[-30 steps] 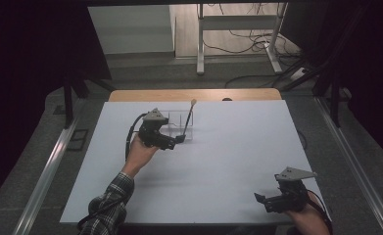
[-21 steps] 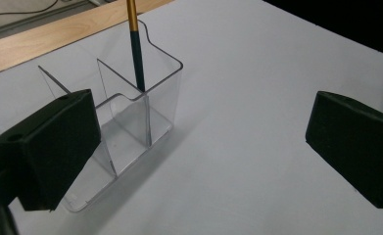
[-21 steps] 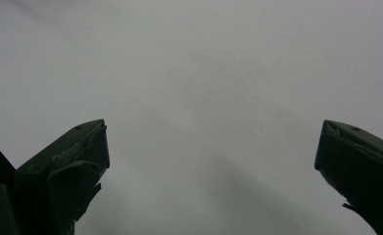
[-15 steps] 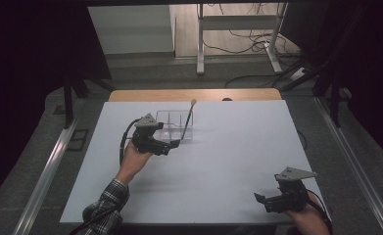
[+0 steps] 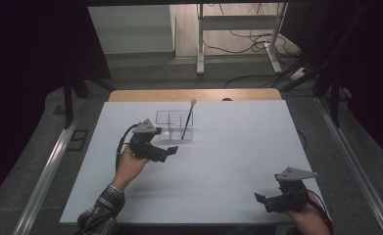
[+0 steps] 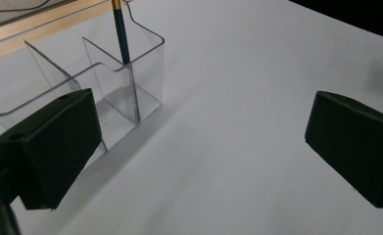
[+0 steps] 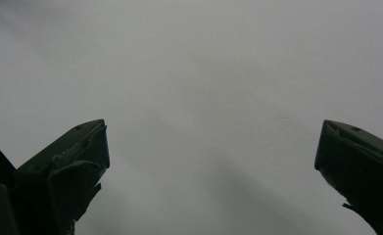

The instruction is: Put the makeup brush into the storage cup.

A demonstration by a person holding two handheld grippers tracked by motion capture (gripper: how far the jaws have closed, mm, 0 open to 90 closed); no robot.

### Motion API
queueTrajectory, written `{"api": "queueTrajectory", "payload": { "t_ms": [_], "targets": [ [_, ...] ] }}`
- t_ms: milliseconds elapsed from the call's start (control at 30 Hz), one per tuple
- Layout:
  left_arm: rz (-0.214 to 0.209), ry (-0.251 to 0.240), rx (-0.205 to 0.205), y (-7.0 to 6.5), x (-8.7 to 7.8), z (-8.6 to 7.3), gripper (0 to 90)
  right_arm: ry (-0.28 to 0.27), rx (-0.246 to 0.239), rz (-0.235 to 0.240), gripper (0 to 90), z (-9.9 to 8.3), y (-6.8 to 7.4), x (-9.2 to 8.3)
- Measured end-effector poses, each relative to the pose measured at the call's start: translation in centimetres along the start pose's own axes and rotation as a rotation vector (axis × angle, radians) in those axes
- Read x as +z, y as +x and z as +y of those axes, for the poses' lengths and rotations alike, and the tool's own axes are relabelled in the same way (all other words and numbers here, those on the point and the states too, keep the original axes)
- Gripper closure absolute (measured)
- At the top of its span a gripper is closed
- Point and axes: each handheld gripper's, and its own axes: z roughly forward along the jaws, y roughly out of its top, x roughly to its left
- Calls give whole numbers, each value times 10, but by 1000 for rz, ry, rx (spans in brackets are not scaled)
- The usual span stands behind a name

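Two grippers, one clear organizer, one brush on a white table.

Nearest, the right gripper (image 5: pixel 261 199) rests at the table's (image 5: pixel 238 161) near right corner, jaws spread wide over bare surface. Farther in, the left gripper (image 5: pixel 172 152) sits just beside the organizer (image 5: pixel 172 128), jaws wide, gripping nothing. One brush (image 5: pixel 187 120) leans upright in the organizer's right-hand compartment.

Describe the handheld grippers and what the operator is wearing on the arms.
Both the left gripper and the right gripper are black two-jaw units with blocky, wedge-shaped jaws, each topped by a grey three-cornered plate. A black cable loops off the left one. The left arm wears a plaid sleeve.
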Motion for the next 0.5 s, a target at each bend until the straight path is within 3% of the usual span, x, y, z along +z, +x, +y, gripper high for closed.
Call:
{"api": "queueTrajectory", "payload": {
  "t_ms": [500],
  "targets": [
    [-5, 1, -22, -8, -13, -13, 2, -5, -2, -1, 0, 0, 0, 0]
  ]
}}
